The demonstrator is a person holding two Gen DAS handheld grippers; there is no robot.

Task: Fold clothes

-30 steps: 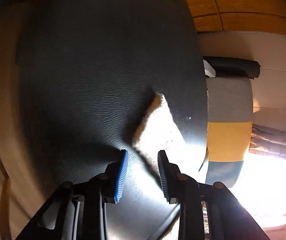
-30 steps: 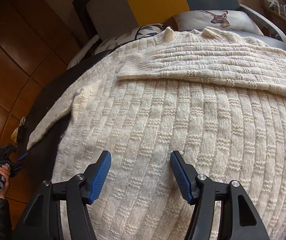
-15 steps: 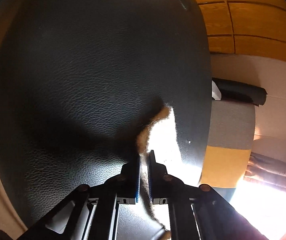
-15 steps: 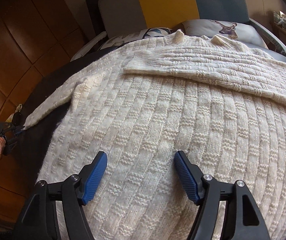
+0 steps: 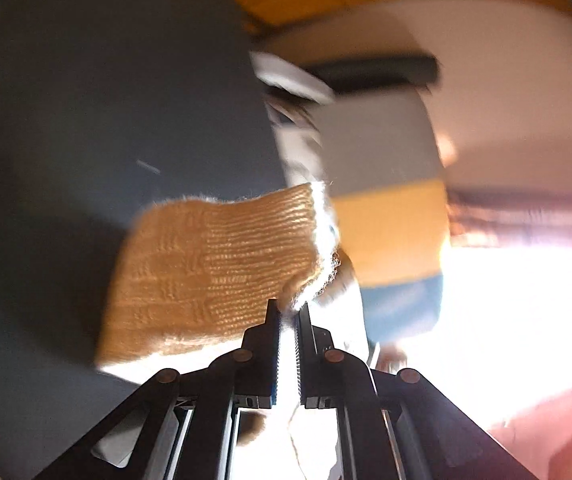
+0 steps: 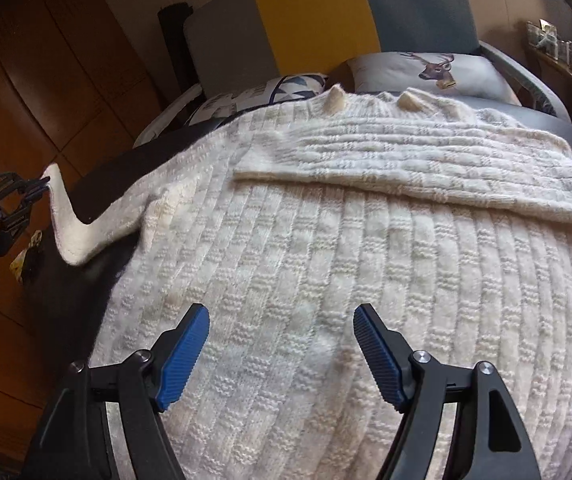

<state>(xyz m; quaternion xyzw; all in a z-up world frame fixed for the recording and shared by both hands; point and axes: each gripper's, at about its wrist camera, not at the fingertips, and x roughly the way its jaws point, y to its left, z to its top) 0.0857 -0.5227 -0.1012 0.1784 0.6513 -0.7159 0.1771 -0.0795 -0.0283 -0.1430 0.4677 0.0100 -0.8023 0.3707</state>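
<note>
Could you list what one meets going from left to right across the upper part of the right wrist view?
Left gripper pinching the sweater's sleeve cuff → triangle-patterned pillow → deer pillow → cluttered shelf.

Sweater (image 6: 326, 280): spread flat across the table (image 6: 97, 184), covering most of it. One sleeve (image 6: 426, 168) folded across the chest, near the far edge. Other sleeve (image 6: 65, 220) off the left edge, lifted, its cuff pinched in the left gripper (image 6: 43, 184). Right gripper (image 6: 281, 352): over the near hem. Two cushions (image 6: 446, 72) on a sofa behind the far edge.
</note>
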